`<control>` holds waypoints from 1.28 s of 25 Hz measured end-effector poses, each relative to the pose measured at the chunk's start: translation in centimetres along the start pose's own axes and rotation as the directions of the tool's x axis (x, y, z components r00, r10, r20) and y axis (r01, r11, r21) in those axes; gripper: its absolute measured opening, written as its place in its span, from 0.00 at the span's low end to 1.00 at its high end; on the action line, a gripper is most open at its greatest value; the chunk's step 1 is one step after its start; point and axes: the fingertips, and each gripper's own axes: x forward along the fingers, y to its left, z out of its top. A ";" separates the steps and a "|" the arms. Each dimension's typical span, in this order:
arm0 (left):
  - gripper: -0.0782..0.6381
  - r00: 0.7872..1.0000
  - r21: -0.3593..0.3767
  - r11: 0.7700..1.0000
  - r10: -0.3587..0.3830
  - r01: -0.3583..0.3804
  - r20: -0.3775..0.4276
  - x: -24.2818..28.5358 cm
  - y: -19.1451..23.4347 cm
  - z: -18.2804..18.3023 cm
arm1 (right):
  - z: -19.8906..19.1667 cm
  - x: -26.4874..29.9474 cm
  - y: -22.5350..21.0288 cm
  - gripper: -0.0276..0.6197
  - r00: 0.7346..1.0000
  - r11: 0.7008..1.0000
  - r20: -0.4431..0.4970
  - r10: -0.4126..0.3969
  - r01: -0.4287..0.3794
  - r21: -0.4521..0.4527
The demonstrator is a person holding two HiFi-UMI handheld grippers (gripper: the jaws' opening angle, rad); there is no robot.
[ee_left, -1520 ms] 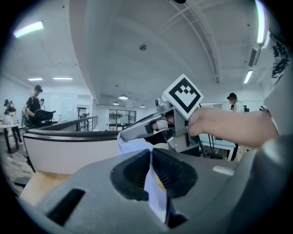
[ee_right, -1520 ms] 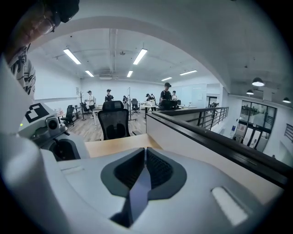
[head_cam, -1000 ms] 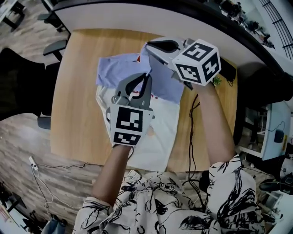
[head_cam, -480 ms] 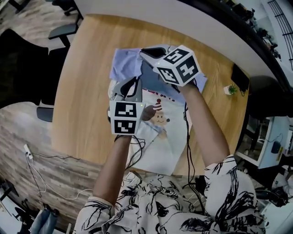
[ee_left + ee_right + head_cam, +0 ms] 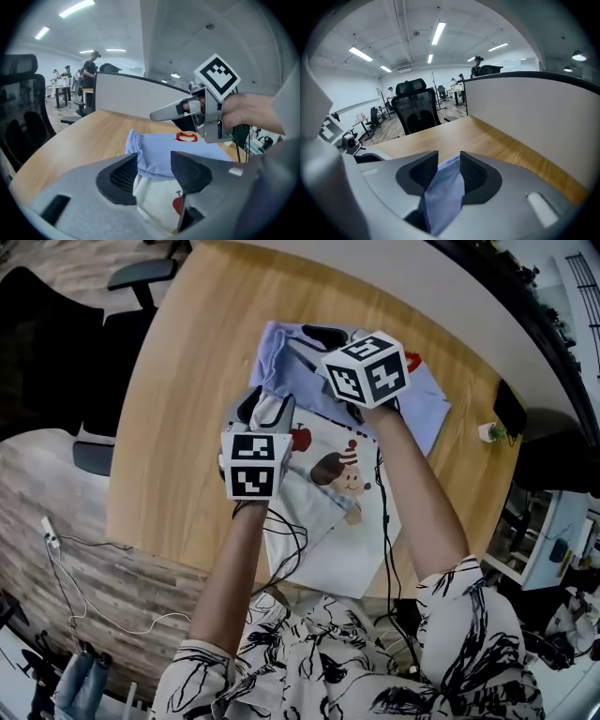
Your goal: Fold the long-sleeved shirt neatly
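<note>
The long-sleeved shirt (image 5: 323,521) lies on the wooden table (image 5: 178,427), a white body with a cartoon print and a blue upper part (image 5: 427,404) folded over it. A red neck label (image 5: 186,137) faces up. My left gripper (image 5: 265,409) is low at the fold's left end. Its jaws are opening, and the blue edge (image 5: 150,161) lies just beyond the gap (image 5: 154,171), unpressed. My right gripper (image 5: 317,337) is at the far edge of the fold. Its jaws (image 5: 449,168) are opening too, with blue cloth (image 5: 445,197) still loosely between them.
Black cables (image 5: 281,545) trail over the shirt's near part and off the front edge. A small potted plant (image 5: 489,432) stands at the table's right. Office chairs (image 5: 141,277) stand to the left, and a white divider panel (image 5: 534,112) runs along the far side.
Both grippers came down from above the shirt to the table with the blue cloth. The blue part now lies folded over the white body, and both pairs of jaws have parted.
</note>
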 end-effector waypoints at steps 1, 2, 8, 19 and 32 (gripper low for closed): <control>0.44 1.000 0.005 1.000 -0.003 0.003 0.001 -0.2 0.2 -0.1 | 0.1 0.1 0.2 0.31 1.000 1.000 0.008 0.002 -0.002 0.006; 0.45 1.000 0.016 1.000 -0.011 0.011 0.000 -0.5 0.4 -0.1 | 0.1 0.1 0.3 0.33 1.000 1.000 0.011 -0.001 0.001 0.010; 0.49 0.992 0.167 0.978 -0.127 0.128 -0.020 -3.6 -1.0 0.3 | 0.4 -3.5 1.4 0.35 0.992 0.993 0.083 -0.094 0.088 0.076; 0.50 0.912 0.427 0.806 -0.373 0.410 -0.172 -12.2 -11.8 -5.0 | -5.4 -19.4 8.3 0.36 0.921 0.943 0.235 -0.312 0.270 0.195; 0.43 0.838 0.515 0.668 -0.356 0.538 -0.413 -10.1 -22.4 -18.6 | -23.8 -32.4 16.9 0.39 0.829 0.818 0.162 -0.535 0.460 0.346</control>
